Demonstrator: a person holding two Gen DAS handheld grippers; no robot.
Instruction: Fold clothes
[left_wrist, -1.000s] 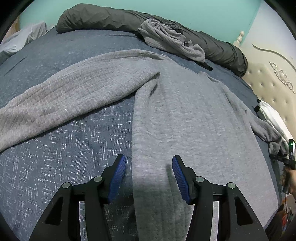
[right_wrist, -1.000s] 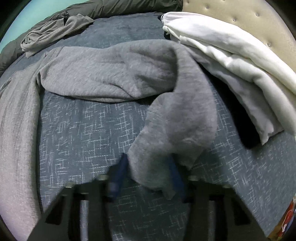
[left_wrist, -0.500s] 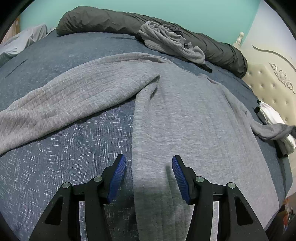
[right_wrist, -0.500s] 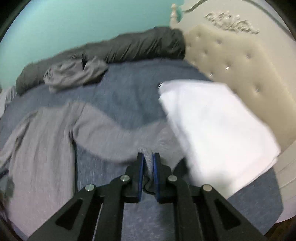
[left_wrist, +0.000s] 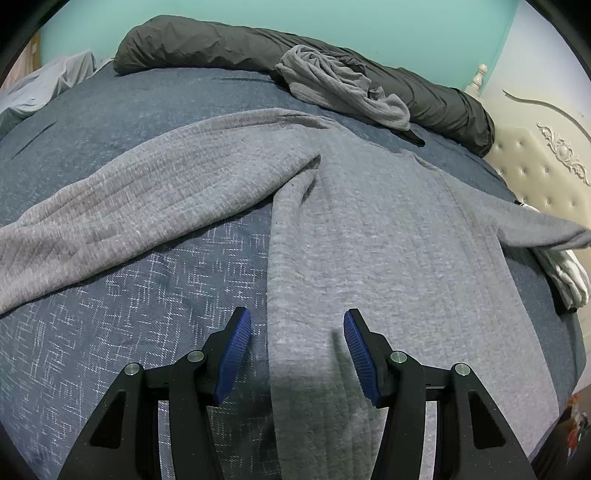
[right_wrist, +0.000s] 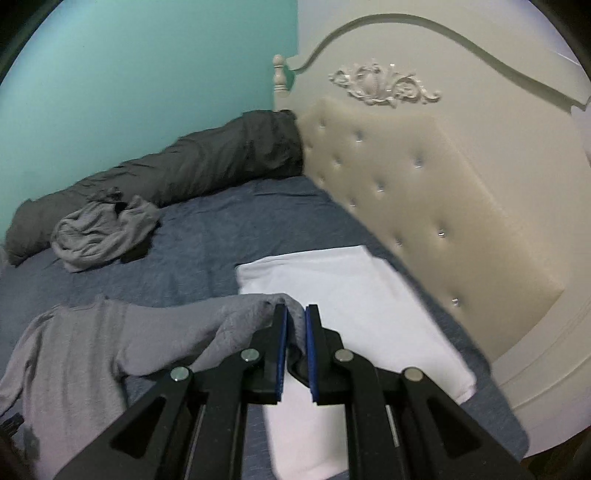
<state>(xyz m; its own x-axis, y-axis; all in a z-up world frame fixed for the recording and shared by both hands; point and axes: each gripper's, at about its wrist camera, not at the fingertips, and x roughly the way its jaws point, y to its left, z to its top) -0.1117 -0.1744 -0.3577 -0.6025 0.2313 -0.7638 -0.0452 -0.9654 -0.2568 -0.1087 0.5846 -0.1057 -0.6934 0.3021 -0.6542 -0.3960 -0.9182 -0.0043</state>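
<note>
While the left wrist view is considered first, the left gripper (left_wrist: 297, 354) is seen released, its blue pads spread wide at 6 o'clock and hovering over the lower side edge of the grey sweater (left_wrist: 388, 258). The sweater is laid flat on the bed (left_wrist: 129, 314), its body running from 6 o'clock toward 12, presumably so that it can be squared before folding. One sleeve (left_wrist: 129, 210) is stretched out to 9 o'clock; the other sleeve is drawn taut toward 3 o'clock, where its end is cut off by the frame edge. Whether the pads touch the fabric cannot be told. A crumpled grey garment (left_wrist: 343, 92) rests against a dark rolled duvet (left_wrist: 229, 46) at 12 o'clock. A white cloth at 3 o'clock is partly hidden under the raised sleeve.

From the right wrist view, the right gripper (right_wrist: 296, 343) is seen clenched on the sleeve cuff (right_wrist: 295, 321), a fold of grey knit being pinched between the pads near the centre. The sleeve is held lifted above the bed, probably so that it can be carried across the body as a first fold. The folded white cloth (right_wrist: 362, 295) lies just beyond, from the centre toward 5 o'clock, beside the padded headboard (right_wrist: 424, 192) at 2 o'clock. The sweater's hem is cut off at 7 o'clock, and the picture is slightly blurred.
</note>
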